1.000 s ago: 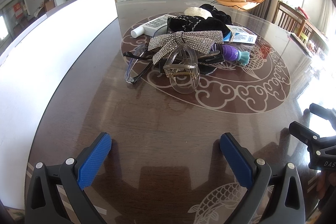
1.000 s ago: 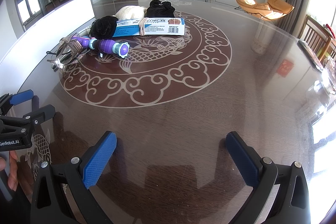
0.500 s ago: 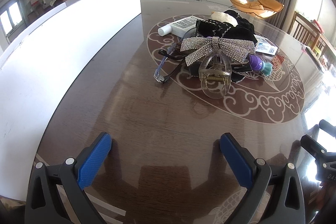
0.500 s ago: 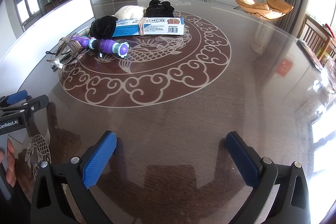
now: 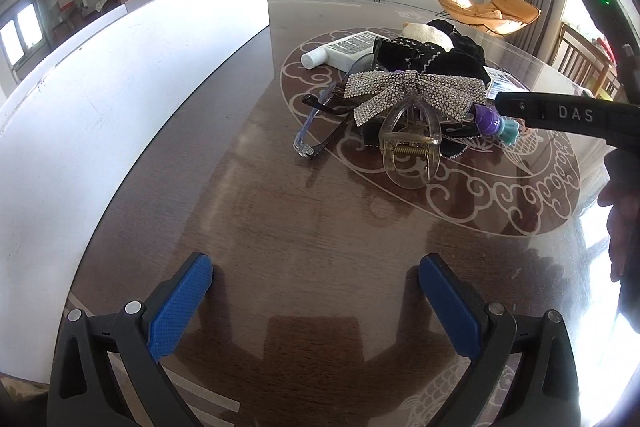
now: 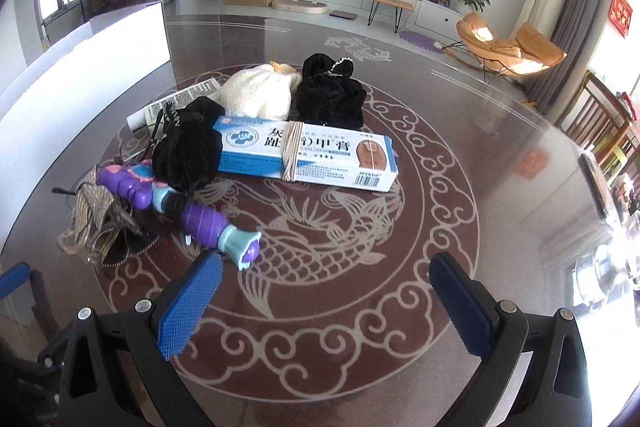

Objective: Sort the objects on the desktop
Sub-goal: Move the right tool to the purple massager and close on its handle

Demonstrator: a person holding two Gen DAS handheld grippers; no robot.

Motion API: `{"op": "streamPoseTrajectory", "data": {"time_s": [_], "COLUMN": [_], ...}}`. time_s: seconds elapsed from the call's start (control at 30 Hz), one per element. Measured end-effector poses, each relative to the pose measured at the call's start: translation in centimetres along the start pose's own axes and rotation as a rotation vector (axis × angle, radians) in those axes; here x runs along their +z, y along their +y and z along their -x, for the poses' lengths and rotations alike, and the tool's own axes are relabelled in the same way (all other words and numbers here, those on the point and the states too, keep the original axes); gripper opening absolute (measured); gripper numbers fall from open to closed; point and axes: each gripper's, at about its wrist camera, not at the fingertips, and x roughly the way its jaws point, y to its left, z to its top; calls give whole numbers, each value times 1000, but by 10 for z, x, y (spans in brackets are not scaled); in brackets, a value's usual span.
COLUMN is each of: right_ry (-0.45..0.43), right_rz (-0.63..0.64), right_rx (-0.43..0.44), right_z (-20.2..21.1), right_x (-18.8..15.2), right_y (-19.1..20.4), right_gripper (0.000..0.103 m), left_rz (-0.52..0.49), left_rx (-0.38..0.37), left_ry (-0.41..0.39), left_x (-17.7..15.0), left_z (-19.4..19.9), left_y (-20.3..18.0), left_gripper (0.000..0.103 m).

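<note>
A pile of objects lies on the dark round table [image 5: 280, 227]. In the left wrist view: a clear hair claw clip [image 5: 410, 147], a rhinestone bow [image 5: 412, 93], glasses [image 5: 320, 131], a white tube [image 5: 340, 51], black cloth [image 5: 424, 61]. In the right wrist view: a blue-white medicine box [image 6: 308, 157] with a rubber band, a purple toy [image 6: 208, 223], a cream pouch [image 6: 258, 95], black pouches [image 6: 332, 95]. My left gripper [image 5: 316, 301] is open and empty, short of the pile. My right gripper [image 6: 326, 297] is open and empty, close to the purple toy.
A white bin wall [image 5: 100, 99] runs along the table's left side. The right gripper's body [image 5: 568, 115] crosses the right of the left wrist view. A living room with a TV, chairs and plants lies beyond the table.
The right gripper has moved forward toward the pile, now close to the purple toy. The left gripper has shifted slightly closer to the pile. Both stay open.
</note>
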Motion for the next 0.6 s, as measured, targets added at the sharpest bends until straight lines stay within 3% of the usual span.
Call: {"op": "streamPoseTrajectory", "data": {"time_s": [0.17, 0.27, 0.4, 0.53, 0.6], "right_ry": [4, 15, 2, 127, 170], "right_rz": [75, 211, 290, 299, 324], "right_rx": [127, 302, 244, 251, 266], "right_z": [-6, 5, 8, -19, -28], "right_x": [14, 5, 3, 9, 10], "right_y": [39, 69, 76, 68, 71], "right_gripper": [102, 102, 102, 101, 93], "left_rz": [-1, 1, 1, 2, 2], "left_rx": [0, 2, 1, 1, 2], "left_ry": [0, 0, 0, -1, -1], "left_x": [1, 0, 1, 0, 0], "left_z": [-1, -1, -1, -1, -1], "left_y": [0, -1, 0, 0, 0], "left_gripper": [103, 103, 103, 103, 103]}}
